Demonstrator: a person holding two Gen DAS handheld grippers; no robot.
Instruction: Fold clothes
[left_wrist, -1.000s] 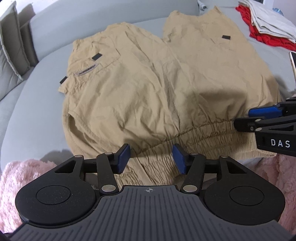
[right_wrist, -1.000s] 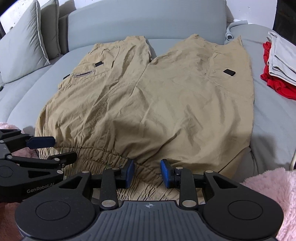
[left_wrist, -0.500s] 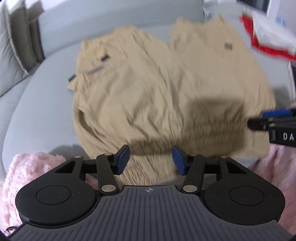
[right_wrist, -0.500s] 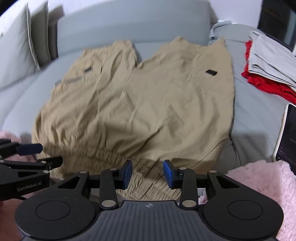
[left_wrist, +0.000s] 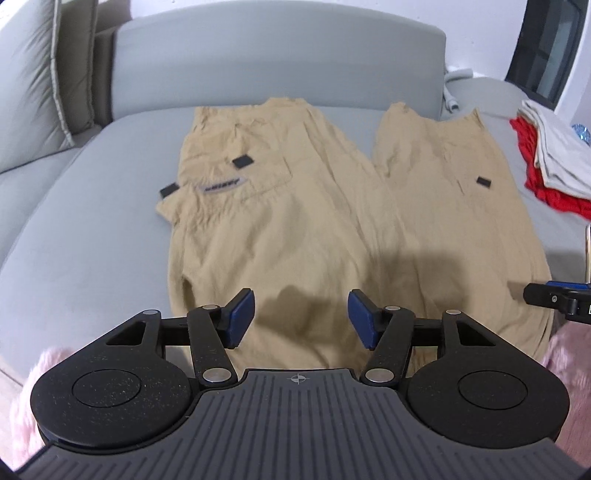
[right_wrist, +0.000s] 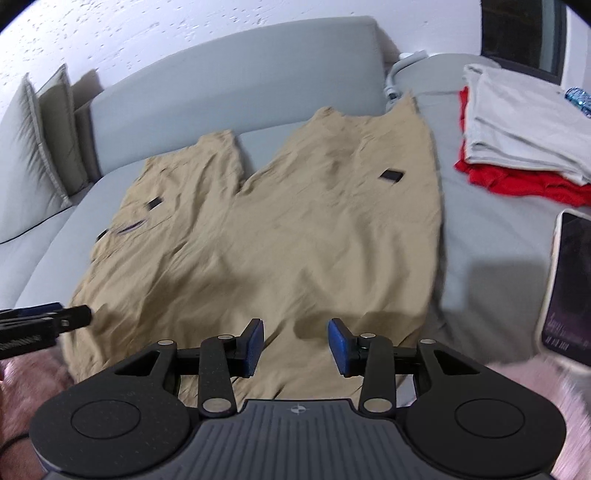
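Note:
Tan cargo trousers lie spread flat on the grey sofa, legs pointing away from me. My left gripper hovers above their near left part. Its jaws are opening, and the blue pads press on nothing; cloth only lies beneath them. My right gripper hangs over the near right part, jaws also opening with nothing gripped. Each gripper shows at the edge of the other's view: the right gripper and the left gripper. The waistband is hidden under the gripper bodies.
A folded pile of grey and red clothes sits on the sofa to the right. A phone lies near the right edge. A pink fluffy blanket covers the near edge. Cushions stand at the left.
Both grippers have lifted and drawn back from the gathered waistband, which has dropped out of sight beneath them. Both pairs of jaws stand wider. The trousers lie flat.

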